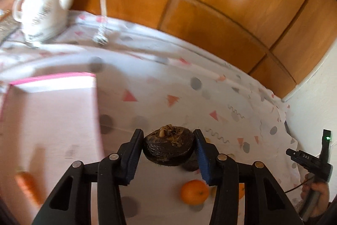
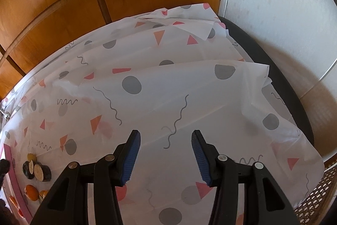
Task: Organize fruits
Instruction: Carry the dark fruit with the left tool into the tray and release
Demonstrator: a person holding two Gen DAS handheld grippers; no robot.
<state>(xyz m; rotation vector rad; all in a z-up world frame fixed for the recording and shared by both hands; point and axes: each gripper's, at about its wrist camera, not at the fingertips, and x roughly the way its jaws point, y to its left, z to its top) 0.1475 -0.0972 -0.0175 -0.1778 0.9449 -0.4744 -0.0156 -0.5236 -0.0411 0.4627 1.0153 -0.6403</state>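
Observation:
My left gripper (image 1: 168,146) is shut on a dark brown round fruit with a dry stem (image 1: 168,146) and holds it above the patterned tablecloth (image 1: 168,86). Below it lie an orange (image 1: 194,191), a second orange (image 1: 241,190) partly hidden behind the right finger, and another dark fruit (image 1: 190,164). A pink-rimmed tray (image 1: 52,115) lies to the left with a carrot (image 1: 28,186) on it. My right gripper (image 2: 166,153) is open and empty over bare cloth. In the right wrist view, dark fruits (image 2: 38,171) and an orange (image 2: 31,192) lie at the far left.
A white teapot (image 1: 42,8) stands at the back left, with a white cable (image 1: 103,4) and a glass (image 1: 101,31) beside it. Wooden panels (image 1: 210,4) back the table. The cloth hangs over the table's dark right edge (image 2: 284,86). A white wall (image 2: 284,4) is on the right.

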